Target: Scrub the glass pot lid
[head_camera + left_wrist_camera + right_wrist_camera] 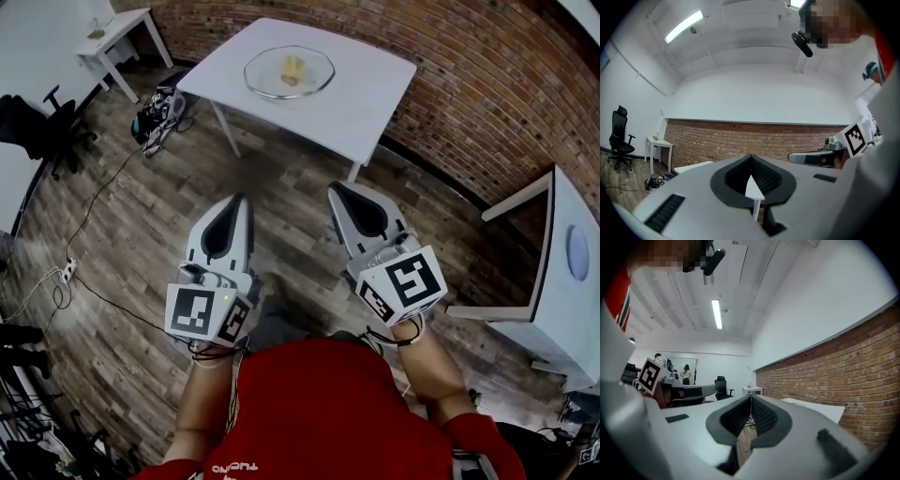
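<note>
The glass pot lid (289, 72) lies on the white table (375, 89) across the room, with a yellow sponge (293, 67) at its middle. Both grippers are held in front of the person's body, well short of the table and pointing toward it. My left gripper (241, 200) is shut with nothing in it, its black pads (764, 176) meeting at the tip. My right gripper (335, 188) is likewise shut and empty. In the left gripper view a strip of the white table (752, 188) shows through the gap behind the closed tips.
Wooden floor lies between me and the table. A small white side table (117, 33) and a black office chair (42, 127) stand at the left. A bag with cables (159, 108) and a power strip (67, 272) lie on the floor. Another white table (572, 281) stands at the right.
</note>
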